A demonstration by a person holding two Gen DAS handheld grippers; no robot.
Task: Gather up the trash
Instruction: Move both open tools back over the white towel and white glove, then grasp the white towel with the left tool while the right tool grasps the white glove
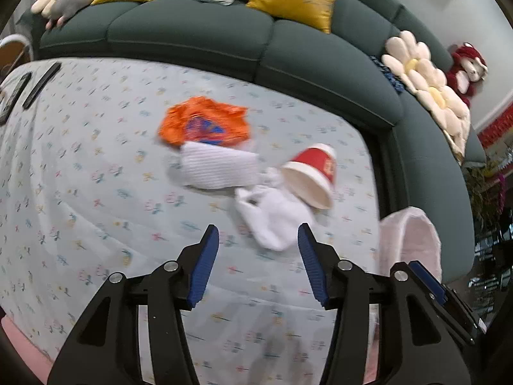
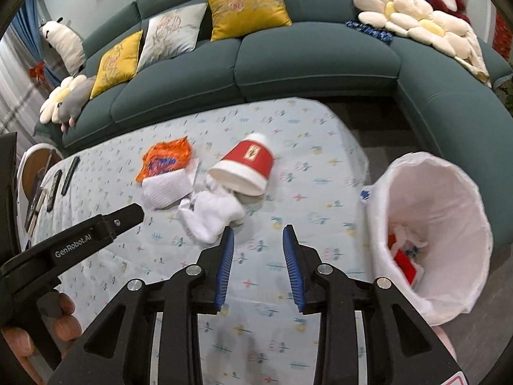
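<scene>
The L gripper (image 1: 258,240) and R gripper (image 2: 258,240) were both spread w/ nothing between the pads, poised over the table (image 2: 320,122). The crumpled white tissue (image 2: 211,215) lay at approx. 11 o'clock of the R gripper, touching the tipped red paper cup (image 2: 247,163); the orange wrapper (image 2: 166,157) sat farther at 10 o'clock, and the lined bin (image 2: 429,224) at 3 o'clock. Tissue judged light, soft, compressible: pinch the bulk mid-wad; cup judged light, thin-walled, crushable, so grip at the rim w/ min. force.

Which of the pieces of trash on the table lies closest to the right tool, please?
The crumpled white tissue: its near end lies just beside the right tool. The tipped red paper cup, the white ribbed wrapper and the orange wrapper all lie farther back.
</scene>
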